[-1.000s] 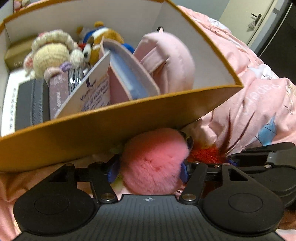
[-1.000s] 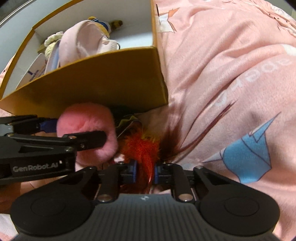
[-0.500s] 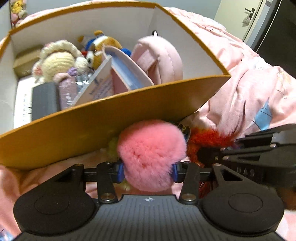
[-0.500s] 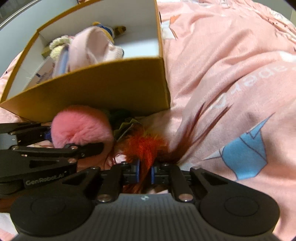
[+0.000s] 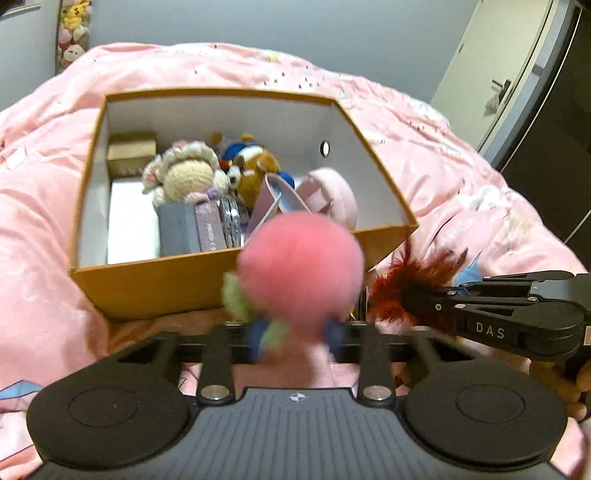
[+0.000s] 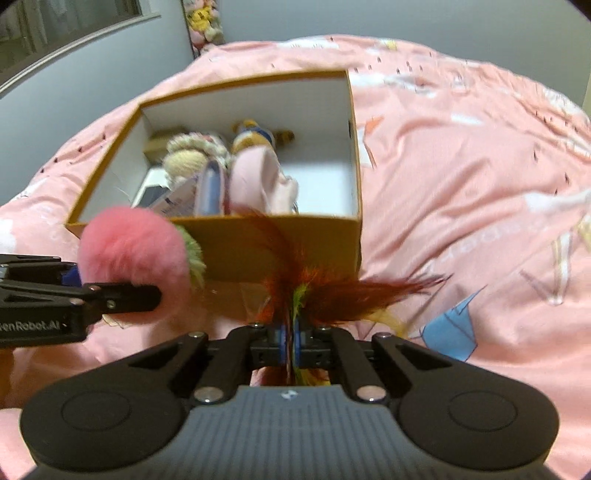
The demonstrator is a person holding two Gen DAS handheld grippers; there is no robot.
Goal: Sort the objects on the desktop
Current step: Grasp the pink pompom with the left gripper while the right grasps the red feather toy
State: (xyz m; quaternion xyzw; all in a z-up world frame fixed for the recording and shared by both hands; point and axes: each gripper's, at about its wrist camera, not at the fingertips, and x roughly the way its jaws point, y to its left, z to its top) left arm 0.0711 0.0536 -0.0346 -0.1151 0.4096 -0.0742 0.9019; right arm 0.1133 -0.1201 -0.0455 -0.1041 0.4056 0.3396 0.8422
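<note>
Pompom (image 5: 301, 267) above box rim (image 5: 236, 254), quilt (image 6: 461, 177) beside.

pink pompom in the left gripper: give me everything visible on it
The pink pompom is a round fluffy ball of soft pink fur with a smaller yellow-green tuft at its side. It sits between the fingers of the left gripper, whose jaws are closing on its lower part, pads pressing in. It is held in front of the near wall of the orange box, beside the red feather toy gripped by the right gripper. Motion-blurred.

Pink printed bedspread (image 5: 424, 155), grey wall (image 5: 258, 26), plush toys (image 5: 72, 31) in corner, door (image 5: 491, 74)
</note>
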